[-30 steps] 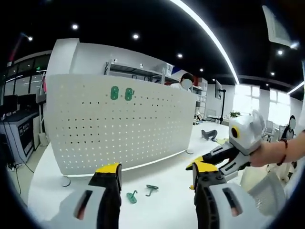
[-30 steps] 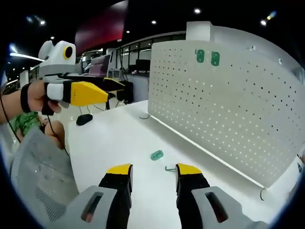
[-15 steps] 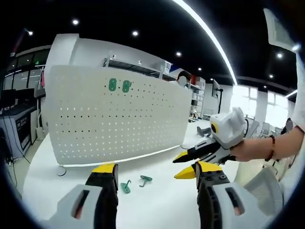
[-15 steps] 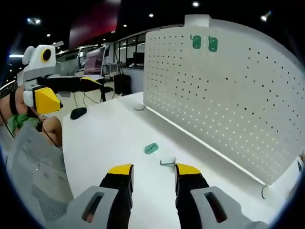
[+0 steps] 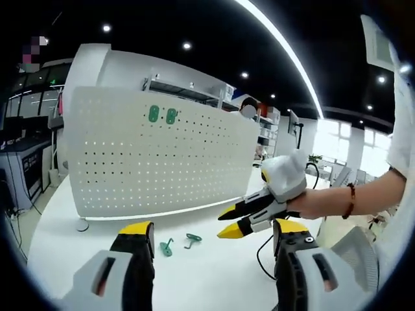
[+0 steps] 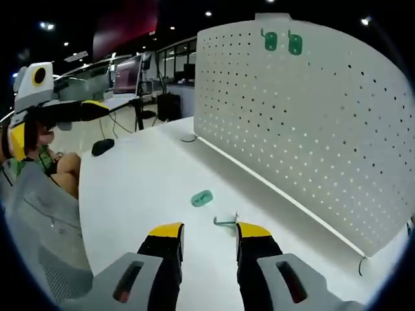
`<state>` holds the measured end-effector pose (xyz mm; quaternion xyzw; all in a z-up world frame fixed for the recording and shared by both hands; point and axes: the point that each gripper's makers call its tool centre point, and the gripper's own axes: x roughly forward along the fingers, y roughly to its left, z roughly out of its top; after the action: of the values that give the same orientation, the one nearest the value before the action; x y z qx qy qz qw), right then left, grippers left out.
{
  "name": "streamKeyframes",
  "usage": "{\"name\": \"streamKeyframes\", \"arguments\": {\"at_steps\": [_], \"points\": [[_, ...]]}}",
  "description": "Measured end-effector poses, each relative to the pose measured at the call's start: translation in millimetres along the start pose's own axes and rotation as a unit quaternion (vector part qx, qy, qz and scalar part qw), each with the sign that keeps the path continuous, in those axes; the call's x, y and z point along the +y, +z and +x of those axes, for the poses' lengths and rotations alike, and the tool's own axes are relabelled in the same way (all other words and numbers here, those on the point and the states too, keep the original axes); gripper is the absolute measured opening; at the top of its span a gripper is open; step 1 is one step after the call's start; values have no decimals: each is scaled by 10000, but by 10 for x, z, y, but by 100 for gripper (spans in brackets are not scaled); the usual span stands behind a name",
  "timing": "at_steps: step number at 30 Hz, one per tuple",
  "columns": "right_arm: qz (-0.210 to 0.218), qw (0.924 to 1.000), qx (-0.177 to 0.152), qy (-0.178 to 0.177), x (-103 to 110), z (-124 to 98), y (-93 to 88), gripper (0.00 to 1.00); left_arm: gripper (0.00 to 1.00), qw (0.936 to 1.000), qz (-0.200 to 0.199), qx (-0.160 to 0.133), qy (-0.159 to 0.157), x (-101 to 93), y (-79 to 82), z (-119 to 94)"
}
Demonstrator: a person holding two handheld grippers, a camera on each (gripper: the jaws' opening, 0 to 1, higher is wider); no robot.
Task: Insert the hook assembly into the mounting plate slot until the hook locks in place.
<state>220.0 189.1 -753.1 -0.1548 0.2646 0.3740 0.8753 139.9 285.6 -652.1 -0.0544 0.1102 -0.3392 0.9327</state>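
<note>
My right gripper (image 6: 206, 234) hangs spread over the table (image 6: 130, 188), the metal hook (image 6: 225, 223) just ahead of its tips and the green plate (image 6: 201, 198) beyond. I'd straddle the shank squarely before closing. My left gripper (image 5: 207, 234) is spread, empty. The hook's far end is hard to read.
</note>
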Motion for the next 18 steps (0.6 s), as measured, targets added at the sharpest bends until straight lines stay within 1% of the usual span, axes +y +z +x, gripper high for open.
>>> {"name": "streamKeyframes", "arguments": {"at_steps": [2,7,10,13,16,18], "points": [[-21,10000,43,-2,-19,38,-22,31,76,10000,10,37,28,7,-11,-1],[-11,9999,122,39,-26,120,-82,30,78,10000,42,8,0,-12,-20,2],[8,9998,180,46,-46,165,-127,29,77,9999,46,94,35,-5,-51,-7],[17,9998,200,24,-78,209,-153,29,78,10000,45,58,45,-17,-46,-19],[37,9997,228,31,-101,250,-177,27,78,9998,91,166,63,-21,-87,-21],[192,9995,244,95,-100,279,-188,26,78,9998,61,196,41,-34,-99,-23]]}}
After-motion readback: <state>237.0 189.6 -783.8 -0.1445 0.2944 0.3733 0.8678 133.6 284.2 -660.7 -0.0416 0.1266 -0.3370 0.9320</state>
